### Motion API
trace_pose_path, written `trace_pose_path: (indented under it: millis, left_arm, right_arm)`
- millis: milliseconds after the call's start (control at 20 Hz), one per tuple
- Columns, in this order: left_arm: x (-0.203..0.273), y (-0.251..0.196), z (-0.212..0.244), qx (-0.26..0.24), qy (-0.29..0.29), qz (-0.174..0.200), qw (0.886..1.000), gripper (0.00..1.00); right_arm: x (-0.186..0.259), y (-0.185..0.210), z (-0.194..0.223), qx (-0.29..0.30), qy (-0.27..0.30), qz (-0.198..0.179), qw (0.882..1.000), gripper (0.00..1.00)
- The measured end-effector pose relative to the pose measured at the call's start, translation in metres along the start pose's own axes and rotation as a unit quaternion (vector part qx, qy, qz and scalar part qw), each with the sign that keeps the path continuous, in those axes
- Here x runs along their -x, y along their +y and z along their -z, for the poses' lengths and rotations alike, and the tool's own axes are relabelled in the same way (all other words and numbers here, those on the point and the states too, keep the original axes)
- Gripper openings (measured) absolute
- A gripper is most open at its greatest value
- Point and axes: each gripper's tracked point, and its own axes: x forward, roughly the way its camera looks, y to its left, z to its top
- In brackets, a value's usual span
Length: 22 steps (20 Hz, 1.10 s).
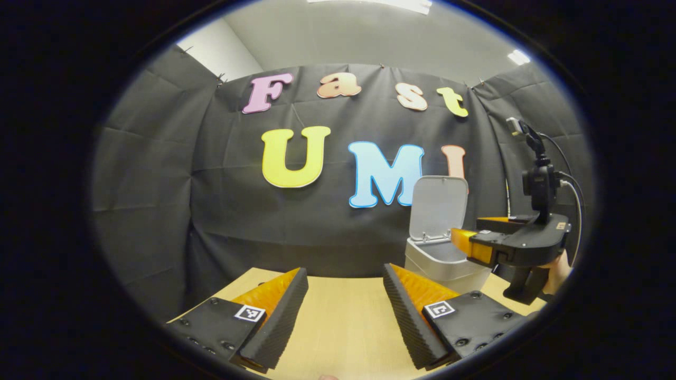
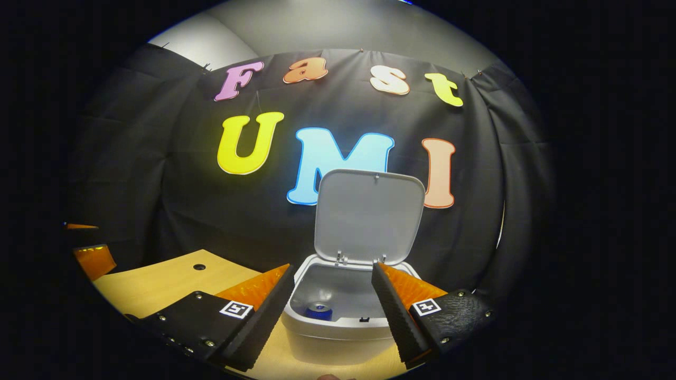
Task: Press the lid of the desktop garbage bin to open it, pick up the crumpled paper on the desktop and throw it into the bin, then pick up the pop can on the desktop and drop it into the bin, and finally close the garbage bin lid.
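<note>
The grey desktop bin (image 2: 338, 330) stands on the wooden table with its lid (image 2: 368, 216) raised upright. Inside it, at the bottom left, lies the blue pop can (image 2: 318, 311). My right gripper (image 2: 332, 274) hangs open just above the bin's opening, nothing between its fingers. In the left gripper view the same bin (image 1: 443, 261) stands at the right with its lid (image 1: 438, 206) up, and the right gripper (image 1: 465, 244), held by a hand, hovers over its right side. My left gripper (image 1: 346, 277) is open over bare table, left of the bin.
The light wooden table (image 1: 343, 322) ends at the black cloth wall behind the bin. A small round hole (image 2: 199, 267) sits in the tabletop at the left of the right gripper view. The left gripper's finger (image 2: 94, 259) shows at that view's left edge.
</note>
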Motion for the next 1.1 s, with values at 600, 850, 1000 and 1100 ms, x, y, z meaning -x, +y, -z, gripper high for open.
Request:
trace_pose_path:
  millis: [600,850,1000,1100]
  left_arm:
    - [-0.007,0.006,-0.001,-0.009,0.002,0.038,0.999,1.00]
    - [-0.019,0.019,-0.001,-0.007,0.007,0.060,0.998,1.00]
    - [-0.021,0.028,-0.003,0.000,0.006,0.065,0.998,1.00]
    - [-0.025,0.039,0.001,0.001,0.007,0.052,0.999,0.94]
  right_arm:
    - [-0.034,-0.018,-0.066,0.021,-0.025,0.022,0.999,0.94]
    - [-0.056,-0.039,-0.099,0.051,-0.040,0.065,0.996,0.94]
    - [-0.072,-0.046,-0.109,0.040,-0.036,0.072,0.996,0.94]
    - [-0.082,-0.051,-0.118,0.032,-0.040,0.078,0.996,0.94]
